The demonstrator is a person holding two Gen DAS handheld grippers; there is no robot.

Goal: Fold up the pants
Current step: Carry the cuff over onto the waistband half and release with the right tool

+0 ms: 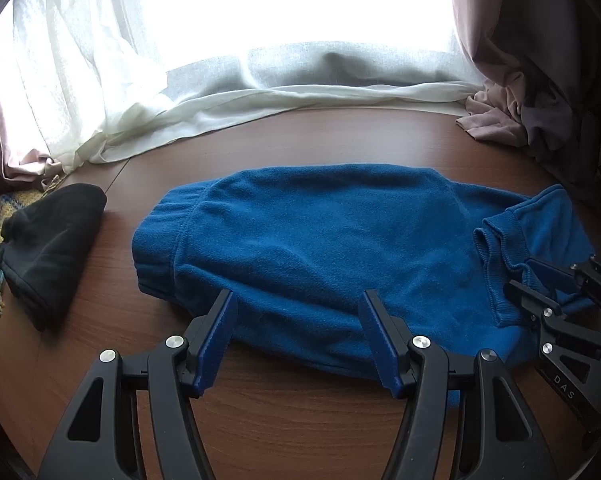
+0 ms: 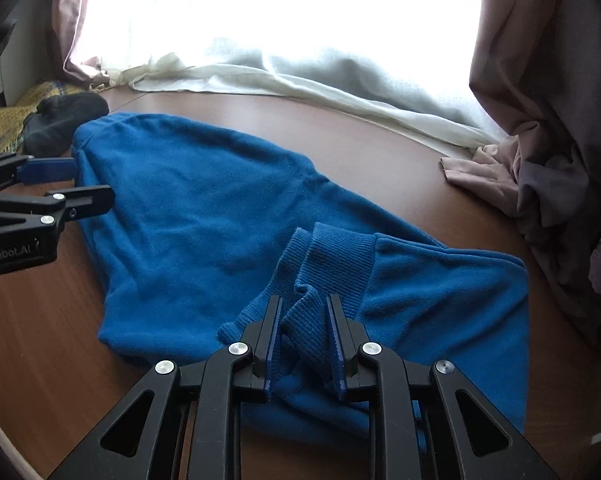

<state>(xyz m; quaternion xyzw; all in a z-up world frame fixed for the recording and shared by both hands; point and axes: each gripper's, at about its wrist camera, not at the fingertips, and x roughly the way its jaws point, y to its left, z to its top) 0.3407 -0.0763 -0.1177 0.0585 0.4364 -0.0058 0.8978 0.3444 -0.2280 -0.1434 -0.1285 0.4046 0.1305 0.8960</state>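
blue pants (image 1: 320,248) on wooden table (image 1: 260,420), right gripper (image 2: 304,312) pinching ribbed cuff (image 2: 332,264)

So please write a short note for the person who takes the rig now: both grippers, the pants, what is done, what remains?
Right gripper: shut on the ribbed cuffs.
Left gripper: open, jaws over the near edge of the pants, gripping nothing.
Pants: blue, on the table, legs laid together, waistband at the left.
Done: legs stacked.
Left: probably carry the cuffs toward the waistband, then smooth.
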